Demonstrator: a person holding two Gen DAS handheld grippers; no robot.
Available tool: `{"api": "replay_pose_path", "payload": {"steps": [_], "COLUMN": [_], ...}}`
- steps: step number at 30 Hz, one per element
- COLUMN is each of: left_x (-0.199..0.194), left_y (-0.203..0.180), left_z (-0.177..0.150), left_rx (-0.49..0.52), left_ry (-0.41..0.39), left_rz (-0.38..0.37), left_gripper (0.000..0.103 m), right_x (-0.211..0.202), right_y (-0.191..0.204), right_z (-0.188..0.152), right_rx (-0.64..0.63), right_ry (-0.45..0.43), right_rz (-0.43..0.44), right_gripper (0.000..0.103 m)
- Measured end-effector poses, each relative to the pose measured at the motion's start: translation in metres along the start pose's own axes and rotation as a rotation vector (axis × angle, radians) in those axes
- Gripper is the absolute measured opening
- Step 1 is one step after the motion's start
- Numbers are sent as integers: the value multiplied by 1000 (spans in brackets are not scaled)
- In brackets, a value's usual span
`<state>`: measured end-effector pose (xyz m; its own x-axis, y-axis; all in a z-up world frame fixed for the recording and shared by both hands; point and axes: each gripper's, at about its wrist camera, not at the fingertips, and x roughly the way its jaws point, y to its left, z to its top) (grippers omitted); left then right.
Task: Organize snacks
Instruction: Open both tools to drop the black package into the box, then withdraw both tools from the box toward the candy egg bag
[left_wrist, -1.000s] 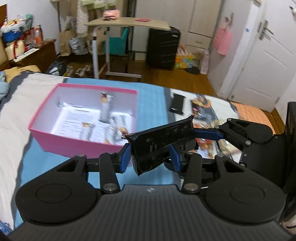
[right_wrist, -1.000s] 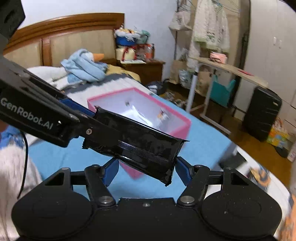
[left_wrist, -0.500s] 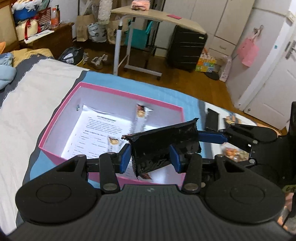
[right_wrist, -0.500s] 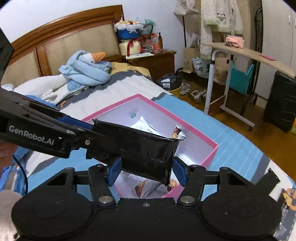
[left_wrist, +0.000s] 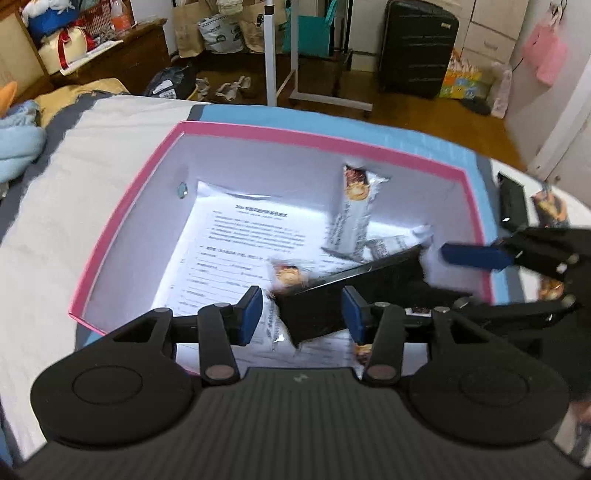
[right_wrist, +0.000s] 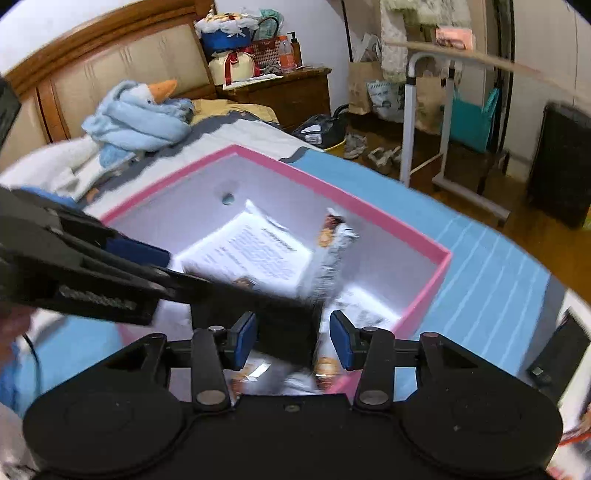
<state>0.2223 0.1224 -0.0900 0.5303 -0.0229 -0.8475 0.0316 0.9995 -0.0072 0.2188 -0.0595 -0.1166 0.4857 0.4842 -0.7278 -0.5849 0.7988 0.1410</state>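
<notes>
A pink box with white walls lies on the bed and holds a printed sheet, a silver snack bar leaning on its far wall, and several small packs. A black snack packet hangs low inside the box, blurred. My left gripper has it between its jaws; the right pad overlaps the packet and the left pad stands off it. My right gripper straddles the other end of the black packet with its jaws closing, and a narrow gap shows at its right pad.
Another black packet and orange snack packs lie on the blue mat to the right of the box. A plush goose lies by the headboard. Beyond the bed stand a rolling table and a black suitcase.
Both grippers have carried the black packet forward and down, from beside the box to inside it. The right jaws have narrowed. The left gripper's left pad has come off the packet.
</notes>
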Motion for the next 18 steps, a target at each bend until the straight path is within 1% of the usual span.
{"api": "replay_pose_path", "payload": {"steps": [3, 5, 7, 10, 11, 15, 18], "left_x": [-7, -20, -35, -67, -80, -126, -158], "left_y": [-1, -6, -12, -27, -34, -63, -93], "left_z": [-2, -2, -1, -1, 0, 2, 2], "left_rx": [14, 36, 53, 80, 85, 117, 171], "left_ry": [1, -19, -43, -87, -100, -131, -166], "left_rz": [-16, -31, -49, -81, -93, -130, -145], "left_gripper": [49, 51, 52, 53, 55, 56, 61], "right_x": [-26, -57, -87, -138, -156, -223, -271], "right_y": [-11, -20, -28, -40, -45, -69, -86], "right_z": [-1, -1, -4, -12, -15, -25, -39], "right_rx": [-6, -2, -21, -77, -90, -82, -61], "right_ry": [-30, -51, -66, -80, -79, -70, -89], "right_rz": [26, 43, 46, 5, -16, -66, -96], "right_gripper": [50, 54, 54, 57, 60, 67, 73]}}
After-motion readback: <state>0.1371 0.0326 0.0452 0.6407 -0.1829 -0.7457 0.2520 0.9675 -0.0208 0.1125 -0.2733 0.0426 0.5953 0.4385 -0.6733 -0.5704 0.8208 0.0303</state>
